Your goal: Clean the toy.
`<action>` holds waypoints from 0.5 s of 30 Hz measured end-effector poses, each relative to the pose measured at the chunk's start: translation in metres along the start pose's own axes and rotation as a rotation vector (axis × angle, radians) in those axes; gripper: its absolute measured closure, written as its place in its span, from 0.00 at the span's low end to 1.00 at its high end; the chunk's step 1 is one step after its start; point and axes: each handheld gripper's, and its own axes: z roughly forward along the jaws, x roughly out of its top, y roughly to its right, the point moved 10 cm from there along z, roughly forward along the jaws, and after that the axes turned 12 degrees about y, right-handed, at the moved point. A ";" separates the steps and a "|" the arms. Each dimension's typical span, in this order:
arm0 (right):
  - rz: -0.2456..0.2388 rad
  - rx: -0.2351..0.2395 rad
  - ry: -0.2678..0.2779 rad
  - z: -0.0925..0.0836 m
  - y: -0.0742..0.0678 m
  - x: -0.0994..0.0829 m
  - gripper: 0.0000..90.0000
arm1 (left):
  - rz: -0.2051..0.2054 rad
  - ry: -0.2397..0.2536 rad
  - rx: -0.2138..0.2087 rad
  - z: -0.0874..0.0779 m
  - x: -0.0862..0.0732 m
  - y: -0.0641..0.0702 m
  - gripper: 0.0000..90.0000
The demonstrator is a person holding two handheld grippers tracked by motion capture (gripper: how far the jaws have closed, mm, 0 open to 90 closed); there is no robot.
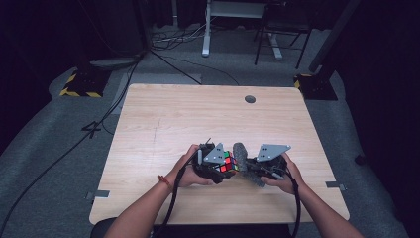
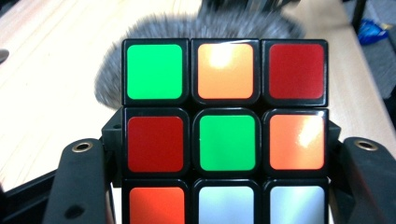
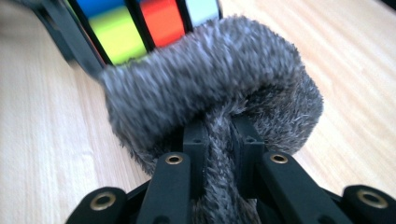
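Nearest the lens in the left gripper view, a colour cube (image 2: 226,135) is seen clamped between the two black jaws of the left gripper (image 2: 226,186), which press on its left and right sides. On the face turned to that camera a green, an orange and a red tile are shown in the top row, a red, a green and an orange tile in the middle row, and an orange tile followed by two pale ones in the bottom row. Behind the cube's upper edge a grey furry duster (image 2: 196,28) is visible, blurred, with the pale wooden worktop (image 2: 42,93) beyond it.

In the right gripper view the duster (image 3: 210,88) is held by the right gripper (image 3: 223,154): its jaws are clenched on a narrow neck of the fur, and the broad fluffy head is spread above them. The head is laid against the cube (image 3: 140,23), whose blue, yellow, orange and pale tiles are seen just above the fur.

From the high view both grippers are found close together near the front middle of the worktop (image 1: 163,114), the left gripper (image 1: 220,166) with the cube (image 1: 228,162) and the right gripper (image 1: 252,166) with the duster (image 1: 241,154) raised between the two grey plates. Each gripper is held in a hand, and a red band is worn on the left wrist (image 1: 163,181).
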 end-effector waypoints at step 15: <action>0.045 0.045 0.125 -0.008 -0.006 0.016 0.88 | 0.013 -0.027 0.003 0.003 -0.008 -0.003 0.37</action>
